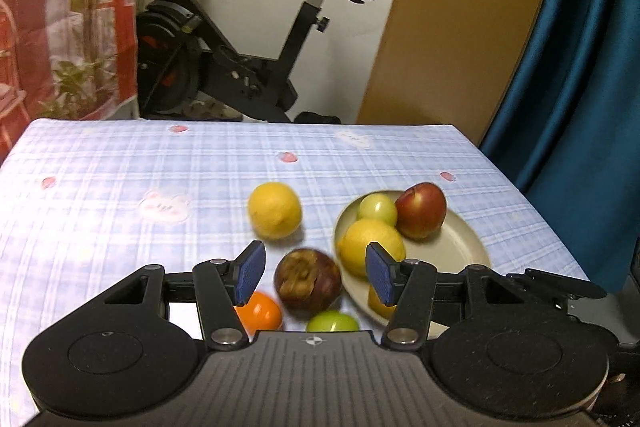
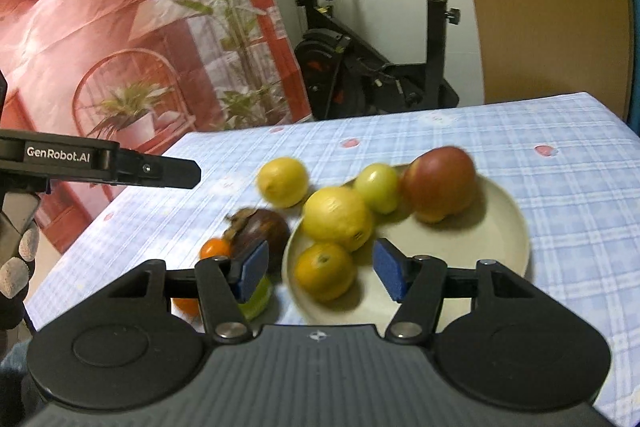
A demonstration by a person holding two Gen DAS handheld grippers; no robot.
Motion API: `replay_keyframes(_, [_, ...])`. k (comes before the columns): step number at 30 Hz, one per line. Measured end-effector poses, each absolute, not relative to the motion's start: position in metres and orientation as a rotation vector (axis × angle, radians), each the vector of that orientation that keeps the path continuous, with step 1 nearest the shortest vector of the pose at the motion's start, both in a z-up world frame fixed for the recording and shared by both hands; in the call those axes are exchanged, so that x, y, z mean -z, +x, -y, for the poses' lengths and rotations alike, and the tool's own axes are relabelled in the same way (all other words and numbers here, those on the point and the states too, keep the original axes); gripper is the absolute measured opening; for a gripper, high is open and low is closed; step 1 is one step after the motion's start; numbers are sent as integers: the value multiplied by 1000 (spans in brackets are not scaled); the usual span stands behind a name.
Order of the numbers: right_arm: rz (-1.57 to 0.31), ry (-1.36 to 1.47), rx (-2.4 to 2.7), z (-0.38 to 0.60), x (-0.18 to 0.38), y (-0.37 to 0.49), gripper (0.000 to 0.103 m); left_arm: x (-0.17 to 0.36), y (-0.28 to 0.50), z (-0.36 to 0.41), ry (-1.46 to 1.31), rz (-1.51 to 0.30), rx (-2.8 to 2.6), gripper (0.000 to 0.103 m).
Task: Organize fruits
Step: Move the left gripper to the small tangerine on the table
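A beige plate (image 1: 460,247) (image 2: 500,227) holds a red apple (image 1: 422,211) (image 2: 440,183), a green fruit (image 1: 378,209) (image 2: 378,187), a lemon (image 1: 368,247) (image 2: 338,217) and an orange (image 2: 324,271). On the cloth to its left lie a second lemon (image 1: 274,211) (image 2: 282,181), a dark mangosteen (image 1: 308,283) (image 2: 260,231), a small orange (image 1: 260,313) (image 2: 216,249) and a green fruit (image 1: 332,323) (image 2: 256,297). My left gripper (image 1: 316,275) hovers open above the mangosteen. Over the plate's orange, my right gripper (image 2: 322,271) is open, pads clear of it.
The checked blue tablecloth (image 1: 120,187) ends at a far edge with an exercise bike (image 1: 240,67) behind it. A blue curtain (image 1: 560,67) hangs past the right edge. The left gripper's side (image 2: 100,163) and a gloved hand (image 2: 16,259) show at the right wrist view's left.
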State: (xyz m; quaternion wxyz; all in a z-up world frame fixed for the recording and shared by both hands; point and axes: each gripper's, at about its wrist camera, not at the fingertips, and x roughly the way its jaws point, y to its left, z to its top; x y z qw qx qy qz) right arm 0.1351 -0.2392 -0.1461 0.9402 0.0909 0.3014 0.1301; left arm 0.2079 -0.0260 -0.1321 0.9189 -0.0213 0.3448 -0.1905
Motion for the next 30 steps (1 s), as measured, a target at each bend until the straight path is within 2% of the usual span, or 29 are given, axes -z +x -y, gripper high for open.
replay_keyframes(7, [-689, 134, -283, 221, 163, 115, 58, 145, 172, 15, -87, -702, 334, 58])
replay_keyframes(15, [-678, 41, -338, 202, 164, 86, 58, 162, 146, 9, -93, -728, 343, 57])
replay_keyframes(23, [-721, -49, -382, 182, 175, 82, 51, 171, 138, -2, -124, -746, 337, 56])
replay_keyframes(30, [-745, -46, -388, 183, 184, 83, 51, 182, 140, 2, -133, -779, 349, 55])
